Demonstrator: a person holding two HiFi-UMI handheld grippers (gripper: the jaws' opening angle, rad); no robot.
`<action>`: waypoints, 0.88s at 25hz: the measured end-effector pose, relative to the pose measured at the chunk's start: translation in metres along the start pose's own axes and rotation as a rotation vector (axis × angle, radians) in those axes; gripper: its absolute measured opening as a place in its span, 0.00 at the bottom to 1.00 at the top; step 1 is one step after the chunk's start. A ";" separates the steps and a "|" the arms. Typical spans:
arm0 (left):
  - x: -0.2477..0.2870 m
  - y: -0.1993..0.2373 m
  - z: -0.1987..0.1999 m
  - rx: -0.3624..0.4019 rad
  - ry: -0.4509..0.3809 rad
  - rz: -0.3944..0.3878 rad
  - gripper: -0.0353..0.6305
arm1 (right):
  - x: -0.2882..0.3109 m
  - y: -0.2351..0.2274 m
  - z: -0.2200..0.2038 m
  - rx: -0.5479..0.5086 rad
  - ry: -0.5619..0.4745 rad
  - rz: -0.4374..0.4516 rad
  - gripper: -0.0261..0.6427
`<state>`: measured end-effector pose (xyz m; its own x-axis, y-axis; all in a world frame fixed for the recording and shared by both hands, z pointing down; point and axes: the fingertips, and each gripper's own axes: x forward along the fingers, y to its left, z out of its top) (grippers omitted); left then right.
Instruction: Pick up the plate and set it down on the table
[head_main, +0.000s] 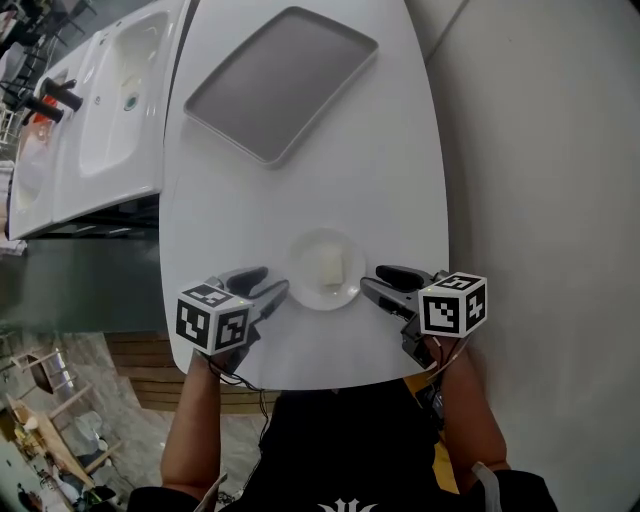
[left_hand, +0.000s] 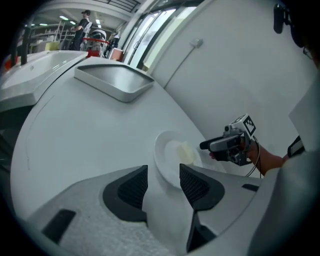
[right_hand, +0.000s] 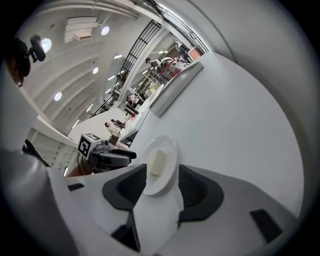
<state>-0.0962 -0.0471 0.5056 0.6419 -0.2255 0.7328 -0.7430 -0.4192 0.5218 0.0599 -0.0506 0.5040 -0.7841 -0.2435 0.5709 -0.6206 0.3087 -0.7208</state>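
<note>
A small white plate (head_main: 312, 286) rests on the white table (head_main: 300, 200) near its front edge, with a pale yellowish block (head_main: 331, 266) on it. My left gripper (head_main: 270, 283) stands open just left of the plate, tips close to the rim. My right gripper (head_main: 372, 280) stands open just right of it. In the left gripper view the plate (left_hand: 167, 159) lies just beyond the open jaws, rim near the right pad. In the right gripper view the plate (right_hand: 165, 172) has its near edge between the open jaws, which do not press on it.
A grey rectangular tray (head_main: 280, 80) sits at the far end of the table. White sink basins (head_main: 110, 100) stand to the left, beyond the table edge. A pale wall runs along the right side. People stand far off in the background.
</note>
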 end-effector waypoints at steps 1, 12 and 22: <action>0.003 0.001 0.000 0.001 0.010 0.001 0.32 | 0.003 -0.002 0.000 0.003 0.010 -0.001 0.31; 0.024 0.008 0.004 0.005 0.060 0.011 0.32 | 0.027 -0.009 0.001 0.028 0.071 -0.012 0.30; 0.024 -0.004 0.001 -0.002 0.080 0.021 0.32 | 0.027 0.005 -0.009 0.136 0.068 0.068 0.26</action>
<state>-0.0779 -0.0521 0.5206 0.6091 -0.1628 0.7762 -0.7566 -0.4130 0.5070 0.0357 -0.0478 0.5196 -0.8253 -0.1624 0.5408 -0.5641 0.1938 -0.8026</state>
